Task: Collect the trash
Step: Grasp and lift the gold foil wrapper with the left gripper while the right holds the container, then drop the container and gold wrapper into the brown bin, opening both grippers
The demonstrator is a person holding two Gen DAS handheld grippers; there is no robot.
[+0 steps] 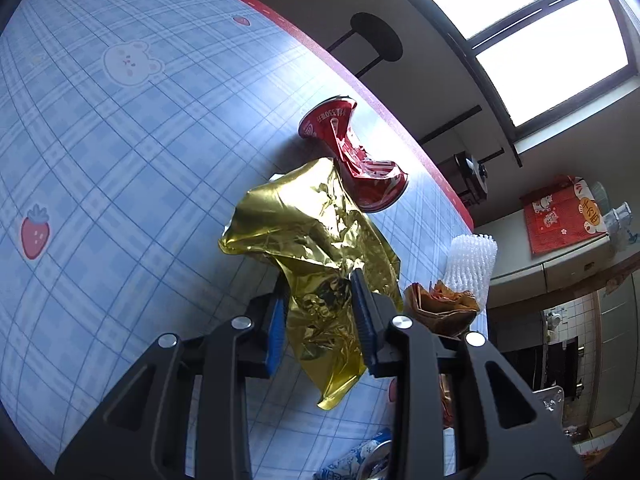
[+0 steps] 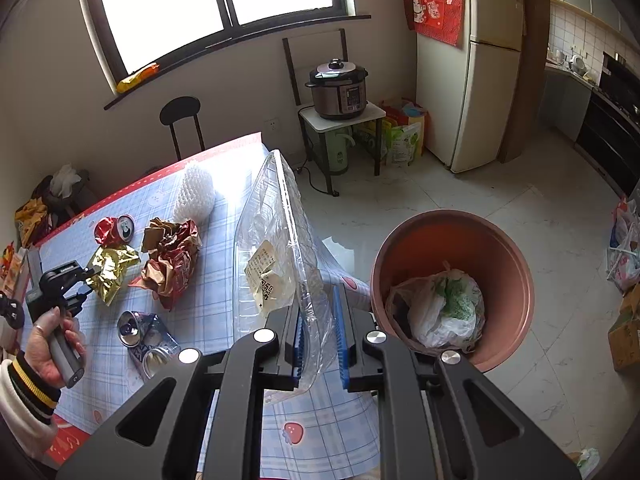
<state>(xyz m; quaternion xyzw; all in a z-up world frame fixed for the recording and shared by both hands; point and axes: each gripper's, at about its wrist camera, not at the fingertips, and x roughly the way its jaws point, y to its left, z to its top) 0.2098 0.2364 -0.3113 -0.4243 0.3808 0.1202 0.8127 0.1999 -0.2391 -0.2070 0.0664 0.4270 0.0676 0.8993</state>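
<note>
trash lies in several pieces across the counter (image 2: 224, 280) with its blue checked cloth, and two pieces are already in hand. nearest, the right tool (image 2: 319, 340) has its jaws drawn in as far as they go on the lower edge of a clear plastic clamshell tray (image 2: 276, 240), which stands tilted up over the counter's edge, just beside the brown bin (image 2: 516, 280) on the floor. the tray looks light, thin and springy, with slick walls; a grip on its rim or a folded corner seems safer than on a flat wall, which could buckle and slide out. the left tool (image 1: 320, 316), held by a hand (image 2: 52, 340), has its jaws narrowed around a crumpled gold foil wrapper (image 1: 312, 248), the foil bunched between the blue pads. the foil should weigh next to nothing, crush freely and be slippery, so a pinch deep in the wad holds better than one on a loose flap. farther along lie a crumpled red and brown wrapper (image 2: 172, 260) and flattened blue cans (image 2: 148, 336), then a crushed red can (image 1: 352, 160), stiff and with sharp creases, best taken at its narrow waist. farthest, a white foam net sleeve (image 2: 196, 192) stands near the counter's far edge, soft and squashy anywhere.
</note>
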